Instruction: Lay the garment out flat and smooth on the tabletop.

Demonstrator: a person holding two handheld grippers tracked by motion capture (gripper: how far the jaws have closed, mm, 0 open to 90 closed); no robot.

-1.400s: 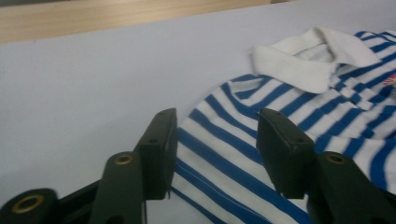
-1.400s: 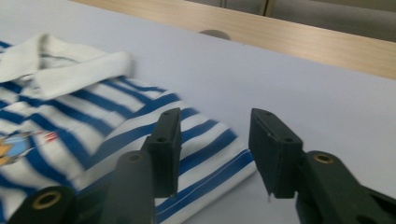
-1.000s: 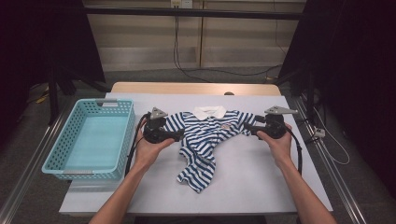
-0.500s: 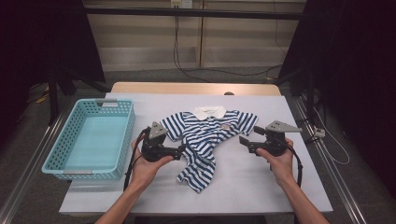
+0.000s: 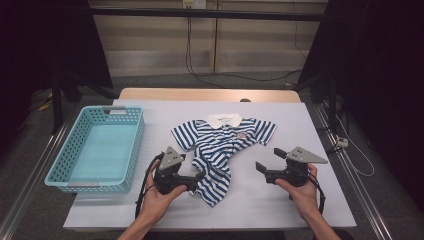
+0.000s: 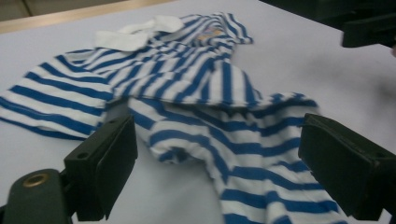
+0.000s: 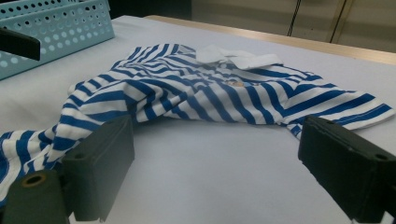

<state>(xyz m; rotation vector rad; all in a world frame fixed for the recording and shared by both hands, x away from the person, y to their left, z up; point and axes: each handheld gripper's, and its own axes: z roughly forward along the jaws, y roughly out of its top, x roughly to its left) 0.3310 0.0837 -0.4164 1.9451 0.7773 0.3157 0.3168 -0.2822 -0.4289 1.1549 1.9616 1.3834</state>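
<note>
A blue-and-white striped polo shirt with a white collar lies on the white table, sleeves spread and lower half bunched toward the near side. My left gripper sits at the shirt's crumpled hem. In the left gripper view the hem lies between the open jaws of my left gripper, which have just been closing a little without pressing on it. My right gripper is to the right of the shirt, apart from it. Its jaws have just been opening, and in the right gripper view bare table lies between them, the shirt beyond.
A light blue perforated basket stands empty on the table's left side and shows again as a basket wall in the right gripper view. Cables run along the floor behind the table. Metal rails flank both table sides.
Both hands have drawn back from the shirt's sleeves toward the near edge. The shirt, let go, now lies with its sleeves spread; the right jaws stand wider.
</note>
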